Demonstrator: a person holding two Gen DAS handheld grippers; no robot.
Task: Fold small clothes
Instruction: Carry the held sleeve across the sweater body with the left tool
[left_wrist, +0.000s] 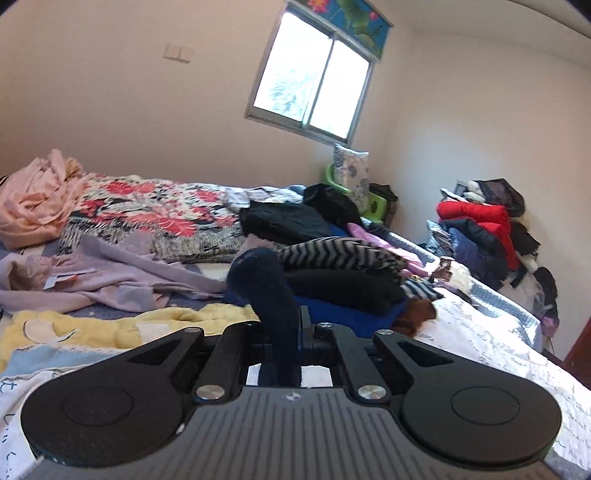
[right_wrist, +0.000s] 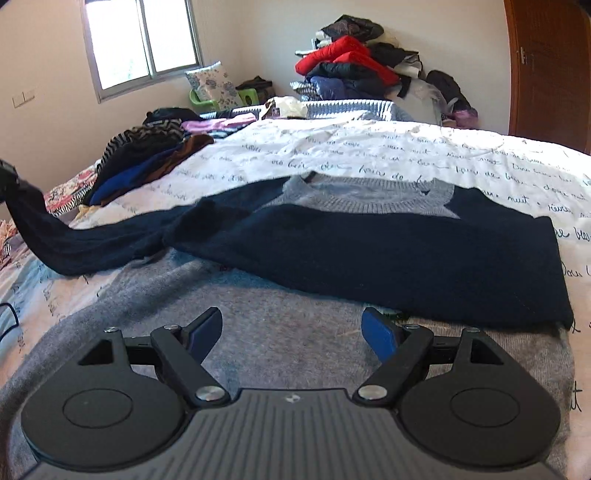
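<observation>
A grey and navy knit sweater (right_wrist: 369, 243) lies flat on the white script-print bedsheet (right_wrist: 369, 151), with its far sleeve folded across the chest. Its left navy sleeve (right_wrist: 55, 236) stretches up and to the left, lifted off the bed. My left gripper (left_wrist: 282, 332) is shut on the end of that navy sleeve (left_wrist: 266, 280), which sticks up between the jaws. My right gripper (right_wrist: 291, 332) is open and empty, low over the grey lower part of the sweater (right_wrist: 258, 332), its blue pads (right_wrist: 380, 334) wide apart.
A stack of folded clothes (left_wrist: 343, 273) sits on the bed to the left of the sweater and shows in the right wrist view (right_wrist: 147, 155). Loose lilac and pink garments (left_wrist: 92, 273) and a floral quilt (left_wrist: 147, 210) lie beyond. A pile of jackets (right_wrist: 351, 66) stands by the far wall.
</observation>
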